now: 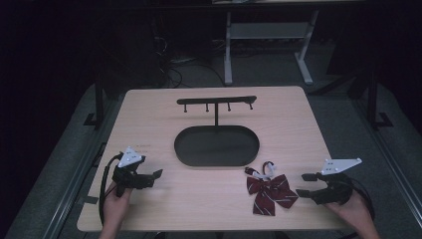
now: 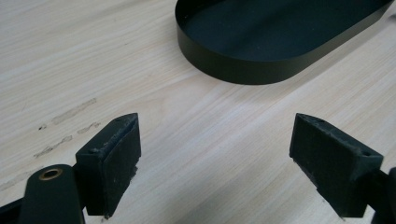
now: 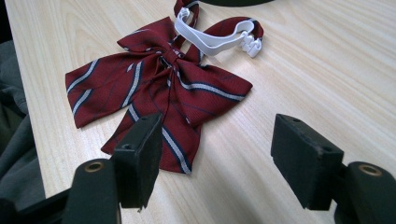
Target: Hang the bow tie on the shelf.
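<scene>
Right gripper point(image 1: 306, 184) jaws spread wide, nothing between them, low over the table point(image 1: 149, 114). The striped maroon bow tie point(image 1: 269, 191) lies flat just ahead of those jaws, nearer the left one in the right gripper view, its lower tail point(image 3: 154, 140) passing behind that jaw's tip; white strap point(image 3: 210, 39) beyond the knot. Left gripper point(image 1: 152, 178) jaws also wide apart, empty, bare wood between them, black oval tray point(image 2: 261, 65) ahead. T-shaped hook stand point(image 1: 217, 102) rises at the tray's far side.

A dark red fabric bow tie with thin grey-white stripes point(image 1: 270, 191) point(image 3: 156, 88) lies flat near the bench's front edge, right of centre, tails spread toward that edge, its white strap looped behind the knot.
</scene>
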Motion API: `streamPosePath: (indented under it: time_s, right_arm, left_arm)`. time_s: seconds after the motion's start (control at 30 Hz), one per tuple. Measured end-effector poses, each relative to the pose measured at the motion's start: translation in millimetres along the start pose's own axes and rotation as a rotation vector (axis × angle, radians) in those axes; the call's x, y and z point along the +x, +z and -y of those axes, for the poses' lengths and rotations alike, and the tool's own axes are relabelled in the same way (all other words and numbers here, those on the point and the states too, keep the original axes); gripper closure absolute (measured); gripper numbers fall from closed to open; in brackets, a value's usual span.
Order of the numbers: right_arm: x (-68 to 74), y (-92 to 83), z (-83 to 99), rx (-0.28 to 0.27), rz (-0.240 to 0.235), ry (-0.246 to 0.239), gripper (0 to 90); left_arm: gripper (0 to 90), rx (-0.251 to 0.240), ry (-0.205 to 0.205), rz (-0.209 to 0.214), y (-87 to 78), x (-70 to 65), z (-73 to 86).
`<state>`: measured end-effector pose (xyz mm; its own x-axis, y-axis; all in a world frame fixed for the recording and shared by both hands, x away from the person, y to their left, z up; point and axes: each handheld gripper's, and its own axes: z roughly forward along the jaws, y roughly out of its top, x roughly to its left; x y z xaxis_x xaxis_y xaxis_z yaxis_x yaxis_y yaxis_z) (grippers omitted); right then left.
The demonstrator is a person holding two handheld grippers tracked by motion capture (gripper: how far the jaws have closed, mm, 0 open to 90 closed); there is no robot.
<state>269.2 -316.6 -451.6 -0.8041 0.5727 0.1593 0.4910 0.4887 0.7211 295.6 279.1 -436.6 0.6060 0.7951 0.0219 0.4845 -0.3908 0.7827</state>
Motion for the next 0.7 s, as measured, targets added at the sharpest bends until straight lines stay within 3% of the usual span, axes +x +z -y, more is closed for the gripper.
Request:
streamPosePath:
  time_s: [0.3, 0.7]
  right_arm:
    - [1.9, 1.5, -4.5, -0.002, -0.009, -0.028, 33.0]
    - [17.4, 2.0, -33.2, -0.004, -0.021, -0.109, 36.0]
  left_arm:
    - [16.3, 0.006, -0.004, 0.008, 2.9, 0.8, 0.4]
    - [16.3, -0.015, -0.036, 0.001, -1.2, 4.5, 4.5]
